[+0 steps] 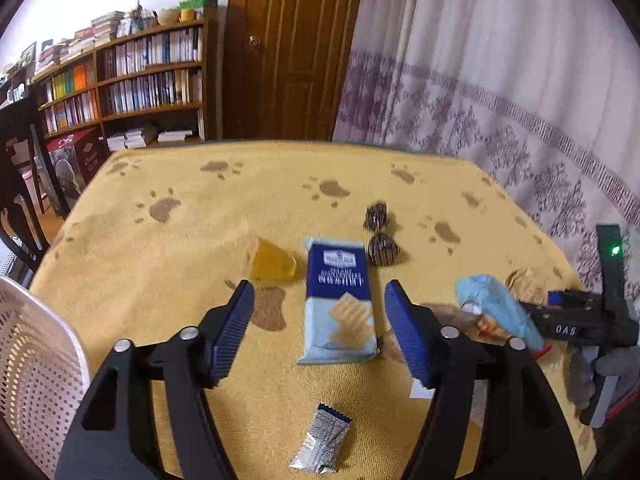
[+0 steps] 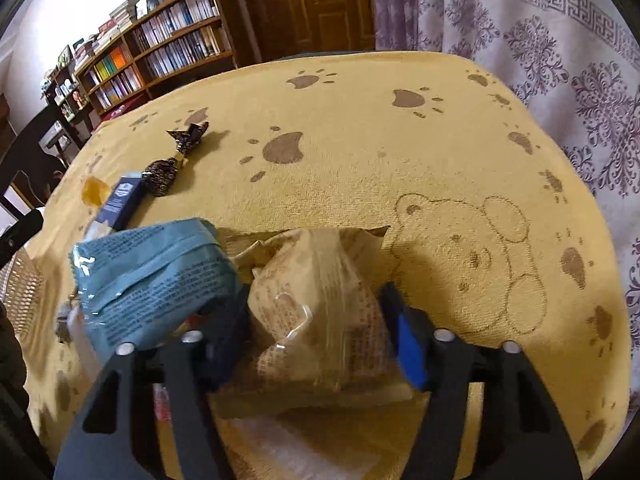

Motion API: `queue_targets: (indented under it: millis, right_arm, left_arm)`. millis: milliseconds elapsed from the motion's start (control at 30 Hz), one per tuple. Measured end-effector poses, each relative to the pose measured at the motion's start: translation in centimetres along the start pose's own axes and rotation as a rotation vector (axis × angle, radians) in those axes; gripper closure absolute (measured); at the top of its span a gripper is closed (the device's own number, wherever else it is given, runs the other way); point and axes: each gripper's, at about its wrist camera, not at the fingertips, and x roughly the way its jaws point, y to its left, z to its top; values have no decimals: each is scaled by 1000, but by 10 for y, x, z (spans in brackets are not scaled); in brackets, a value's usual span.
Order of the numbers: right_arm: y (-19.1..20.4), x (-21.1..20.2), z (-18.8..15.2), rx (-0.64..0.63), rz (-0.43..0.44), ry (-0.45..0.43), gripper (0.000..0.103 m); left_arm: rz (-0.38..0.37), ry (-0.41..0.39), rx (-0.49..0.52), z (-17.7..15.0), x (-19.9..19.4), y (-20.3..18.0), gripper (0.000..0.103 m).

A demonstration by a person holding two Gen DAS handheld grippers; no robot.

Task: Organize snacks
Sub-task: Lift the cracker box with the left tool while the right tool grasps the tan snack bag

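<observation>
The right gripper (image 2: 316,332) straddles the tan snack bag (image 2: 320,304) at lower centre, jaws not yet tight; close squarely, clear of the teal packet (image 2: 152,276). The left gripper (image 1: 320,332) hangs wide over the blue cracker pack (image 1: 338,300); the white basket (image 1: 36,368) waits lower left, open cloth between

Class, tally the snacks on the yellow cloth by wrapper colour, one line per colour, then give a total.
Blue wafer packet: 1
Dark patterned twist sweets: 2
Amber jelly: 1
Silver sachet: 1
Teal packet: 1
Tan packet: 1
Total: 7
</observation>
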Motion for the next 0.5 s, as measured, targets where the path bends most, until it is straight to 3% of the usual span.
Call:
queue_targets:
  millis: [133, 400, 500]
  right_arm:
    - [-2, -6, -2, 17, 8, -18, 49]
    - [-15, -38, -6, 85, 6, -133, 50]
    - [-17, -49, -6, 102, 13, -169, 50]
  left_arm:
    - [22, 75, 41, -5, 30, -12, 26]
    - [50, 180, 71, -1, 76, -21, 26]
    - [65, 215, 48, 1, 90, -15, 34]
